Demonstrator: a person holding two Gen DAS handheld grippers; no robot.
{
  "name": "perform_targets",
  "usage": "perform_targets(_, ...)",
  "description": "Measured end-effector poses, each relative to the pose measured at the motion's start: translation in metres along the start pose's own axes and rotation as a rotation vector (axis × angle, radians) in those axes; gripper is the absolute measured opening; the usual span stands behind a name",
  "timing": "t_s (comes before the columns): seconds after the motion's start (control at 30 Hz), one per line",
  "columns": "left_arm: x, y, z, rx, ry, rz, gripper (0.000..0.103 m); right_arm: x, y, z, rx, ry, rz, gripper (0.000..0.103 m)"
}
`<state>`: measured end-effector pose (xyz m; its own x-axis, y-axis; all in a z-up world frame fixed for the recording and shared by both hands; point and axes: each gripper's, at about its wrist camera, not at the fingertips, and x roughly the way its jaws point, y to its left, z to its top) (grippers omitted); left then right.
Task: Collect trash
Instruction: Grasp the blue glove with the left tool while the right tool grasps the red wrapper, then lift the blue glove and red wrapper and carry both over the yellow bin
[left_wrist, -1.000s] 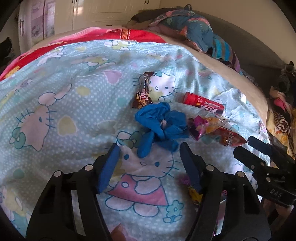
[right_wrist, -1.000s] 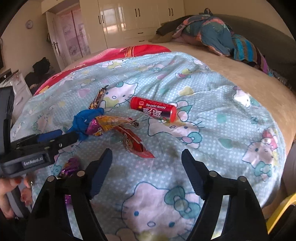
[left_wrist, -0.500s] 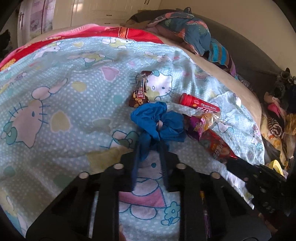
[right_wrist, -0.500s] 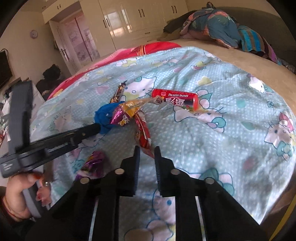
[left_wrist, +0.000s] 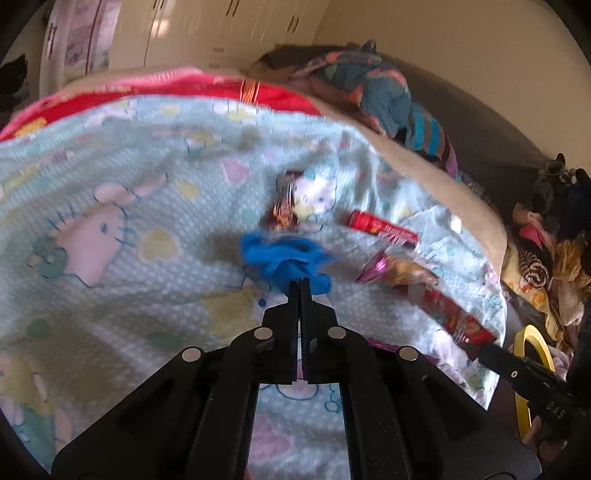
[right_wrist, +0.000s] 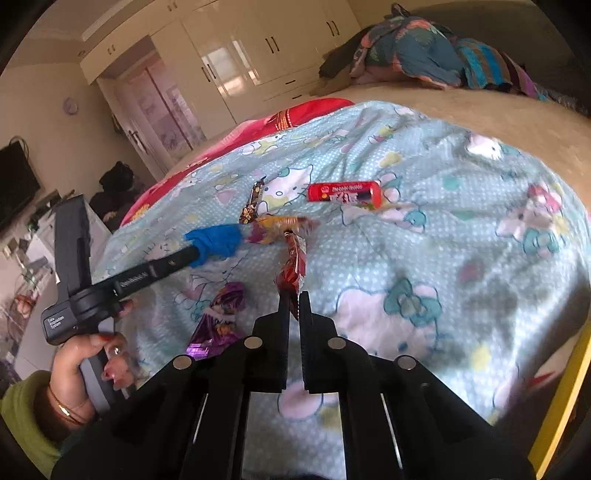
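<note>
Far left in my right wrist view, my left hand (right_wrist: 83, 354) grips the handle of my left gripper (left_wrist: 300, 282), a green sleeve behind the wrist. That gripper's jaws are pressed together on a fold of the crumpled blue glove (left_wrist: 286, 260), which bunches just past the tips over the bed's cartoon-cat blanket (left_wrist: 110, 229). Just beyond the glove lies a brown candy wrapper (left_wrist: 285, 206), flat on the blanket. Below it in the right wrist view, close to my right gripper's linkage, a purple foil wrapper (right_wrist: 221, 317) sits on the blanket, apart from the rest.

Moving right, my right gripper (right_wrist: 294, 301) is drawn in narrow on the near end of a long red snack wrapper (right_wrist: 293, 264), which runs away from the tips. Its far end touches a yellow and purple wrapper (right_wrist: 275, 227) lying beside the glove. Farther right, a red tube (right_wrist: 345, 192) lies on its side, clear of the wrappers. At the right edge, past the blanket, a yellow rim (left_wrist: 532, 354) shows, and a heap of patterned bedding (right_wrist: 417, 51) sits at the far end of the bed.
</note>
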<state>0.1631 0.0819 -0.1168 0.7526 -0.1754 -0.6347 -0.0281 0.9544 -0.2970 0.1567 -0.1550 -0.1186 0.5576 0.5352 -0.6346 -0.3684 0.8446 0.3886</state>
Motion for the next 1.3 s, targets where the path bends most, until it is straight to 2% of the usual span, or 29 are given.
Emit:
perform_targets(0.23,-0.036,-0.020,0.006,0.100,-0.101,0.011,0.000,-0.019,-0.008,-0.012,0.046,0.028,0.015,0.004)
perform_targets(0.43,-0.060,-0.031,0.009,0.135,-0.149,-0.005,0.000,-0.035,-0.002,-0.016,0.036,0.023,0.039,0.003)
perform_targets(0.5,-0.067,-0.032,0.011,0.124,-0.152,-0.013,0.000,-0.041,0.003,-0.016,0.022,0.011,0.046,0.002)
perform_targets(0.7,-0.086,-0.029,0.019,0.013,-0.163,-0.115,0.000,-0.058,0.012,-0.012,0.005,-0.017,0.066,0.001)
perform_targets(1.3,-0.118,-0.091,0.017,0.127,-0.186,-0.244,0.000,-0.097,0.012,-0.001,0.001,-0.097,0.053,0.001)
